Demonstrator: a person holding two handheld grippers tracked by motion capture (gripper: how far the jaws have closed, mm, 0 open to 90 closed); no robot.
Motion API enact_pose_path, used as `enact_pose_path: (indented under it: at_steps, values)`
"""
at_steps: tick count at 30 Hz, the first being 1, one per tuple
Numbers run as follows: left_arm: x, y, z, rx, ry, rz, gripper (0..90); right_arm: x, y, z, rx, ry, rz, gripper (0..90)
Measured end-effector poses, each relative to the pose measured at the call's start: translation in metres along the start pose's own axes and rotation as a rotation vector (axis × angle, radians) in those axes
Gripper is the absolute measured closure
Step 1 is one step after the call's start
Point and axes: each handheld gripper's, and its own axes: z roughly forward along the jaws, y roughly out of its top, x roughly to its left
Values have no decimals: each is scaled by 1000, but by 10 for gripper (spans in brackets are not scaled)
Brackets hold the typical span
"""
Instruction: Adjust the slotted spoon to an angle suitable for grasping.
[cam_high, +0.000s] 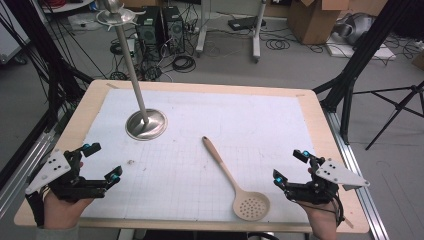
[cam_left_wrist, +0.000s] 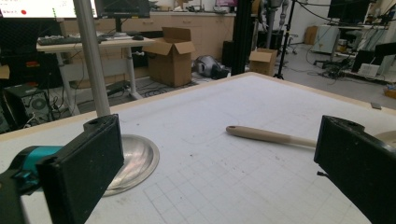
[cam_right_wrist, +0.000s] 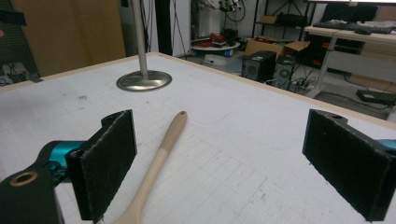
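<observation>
The left gripper (cam_high: 102, 161) is sitting at the lower left of the high view with its jaws spread wide, gripping nothing and touching nothing. In the left gripper view the two black pads are standing far apart at the bottom corners of the frame, with bare gridded mat showing between them.

The right gripper (cam_high: 288, 165) is sitting at the lower right of the high view, jaws likewise spread as wide as they go, pinching nothing. In the right gripper view its pads are framing the mat, and the slotted spoon's handle is running up from the bottom edge just beside the left pad without touching it.

The slotted spoon (cam_high: 235, 183) is lying flat on the table (cam_high: 310, 107) in the lower middle of the high view, between the two grippers and nearer the right one. Its perforated bowl is pointing toward the bottom edge of the frame and its handle is slanting up and to the left.

The metal stand (cam_high: 145, 124) is standing upright left of centre, its round base resting on the mat and its pole rising toward the upper left of the frame, well apart from both grippers.

Counting: two grippers, one spoon, one stand, one table.
</observation>
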Motion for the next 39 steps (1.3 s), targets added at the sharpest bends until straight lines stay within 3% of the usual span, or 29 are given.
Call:
enact_pose_path:
  at_steps: [27,34,39]
  values:
    - [-5,-1,3,5,-29,-9,18,6,-1,11,27,37,4,91]
    - [-4,-1,2,-5,-29,-15,18,7,-1,14,48,8,25,92]
    - [-5,0,1,-8,-30,-16,18,11,5,21,45,45,17,154]
